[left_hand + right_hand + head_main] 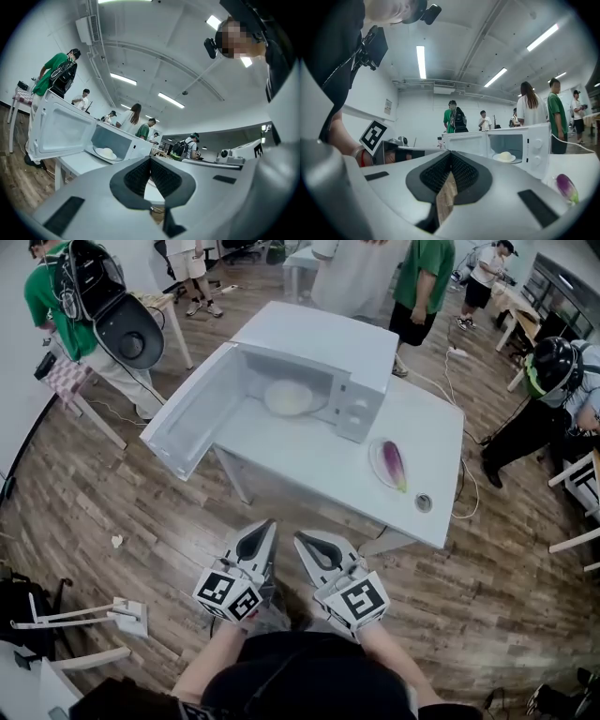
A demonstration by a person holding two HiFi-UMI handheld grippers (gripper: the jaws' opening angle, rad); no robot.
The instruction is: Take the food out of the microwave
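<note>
Plainly, both hand-held grippers were closed on nothing. The left gripper [265, 526] had its jaws pressed together with only air ahead of them, and the right gripper [304, 540] was the same. They hung side by side, tips angled toward each other, off the near edge of the white table [309, 470] and over the wooden floor [141, 512] — touching neither the table nor anything on it.

The microwave [328, 343] sat toward the table's far left corner, its door [183, 423] swung wide open to the left, out past the left edge. Inside, a pale, rounded piece of food [286, 397] rested on a white plate [512, 158] in the middle of the cavity — well apart from both grippers. Near the table's right edge, a purple eggplant [395, 465] lay on a second plate [378, 463], and a small round object [424, 503] sat by the near right corner.
</note>
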